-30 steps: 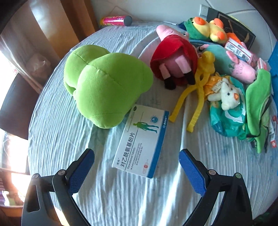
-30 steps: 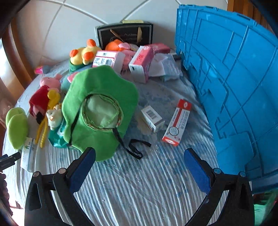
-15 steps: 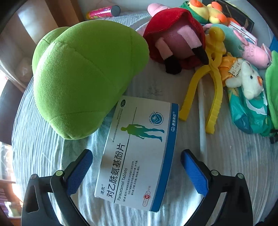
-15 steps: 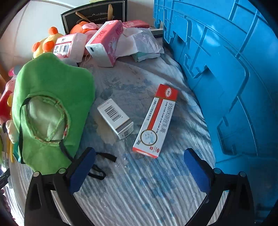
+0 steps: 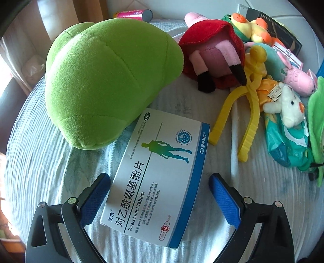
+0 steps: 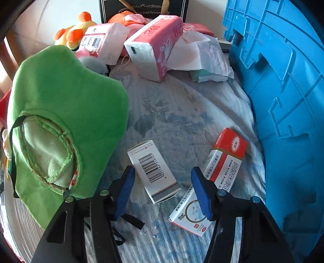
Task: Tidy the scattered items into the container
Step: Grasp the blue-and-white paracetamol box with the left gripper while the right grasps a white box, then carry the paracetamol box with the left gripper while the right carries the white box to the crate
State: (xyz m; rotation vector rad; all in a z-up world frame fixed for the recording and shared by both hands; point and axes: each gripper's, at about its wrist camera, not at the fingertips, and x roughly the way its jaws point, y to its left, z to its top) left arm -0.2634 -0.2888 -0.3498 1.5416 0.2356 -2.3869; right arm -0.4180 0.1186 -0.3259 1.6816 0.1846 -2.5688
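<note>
While the left gripper [image 5: 160,200] hangs over the bed sheet [image 5: 40,161], its 2 fingers sit wide apart astride the near end of the paracetamol box [image 5: 156,172], having just narrowed a little; neither pad touches the carton, and there is more slack on the right. The box lies flat, its far corner tucked under the green plush [image 5: 107,81]; print reads "Paracetamol Tablets", "OTC", "10". Open sheet to the left, yellow tongs [image 5: 251,113] near on the right, red plush [image 5: 214,60] beyond. The right gripper [image 6: 162,192] has just been closing, its jaws about half apart around the near end of the small barcode box [image 6: 156,174], pads not pressing it. The right finger overlaps the red-and-white tube carton [image 6: 218,182], marked "20g"; contact unclear. The green hat [image 6: 66,113] crowds the left side, the blue container [image 6: 283,101] walls off the right, with clear sheet between. Farther back are a pink tissue pack [image 6: 158,46] and a black box [image 6: 141,8] reading "And Saucer".
</note>
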